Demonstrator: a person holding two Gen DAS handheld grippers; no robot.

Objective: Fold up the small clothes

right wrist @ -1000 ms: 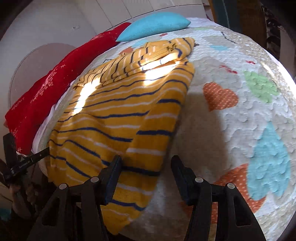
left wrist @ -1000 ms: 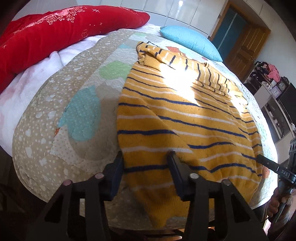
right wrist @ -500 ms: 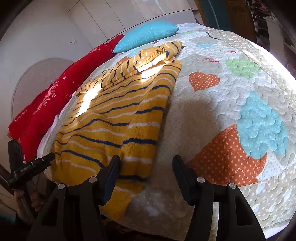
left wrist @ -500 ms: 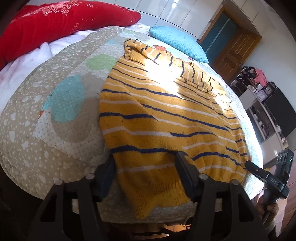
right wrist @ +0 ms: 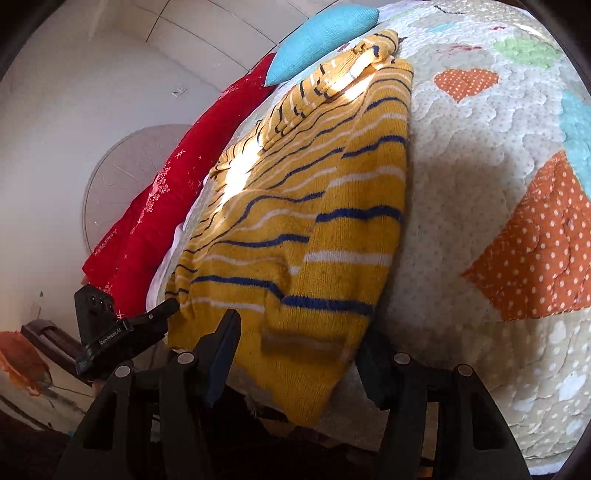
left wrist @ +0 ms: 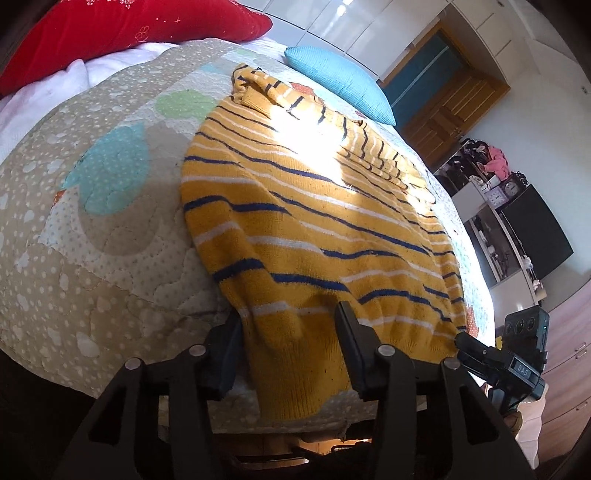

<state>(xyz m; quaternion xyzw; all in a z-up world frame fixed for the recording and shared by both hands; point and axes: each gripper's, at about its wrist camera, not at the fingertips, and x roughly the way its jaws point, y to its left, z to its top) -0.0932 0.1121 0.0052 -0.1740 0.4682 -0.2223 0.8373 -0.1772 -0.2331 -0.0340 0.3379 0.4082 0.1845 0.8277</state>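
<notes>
Yellow sweater (right wrist: 317, 206) with blue and white stripes, spread flat on a quilt (right wrist: 461, 206) with hearts. Bottom corner hanging over the bed edge, right between the wide-apart fingers of the right gripper (right wrist: 295, 350). Left gripper (right wrist: 122, 332) near the other corner. Blue pillow (right wrist: 317, 37) and red blanket (right wrist: 177, 184) farther back.

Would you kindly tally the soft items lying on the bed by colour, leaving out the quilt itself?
Yellow striped sweater: 1
Red cushion: 1
Blue pillow: 1
Total: 3
</notes>
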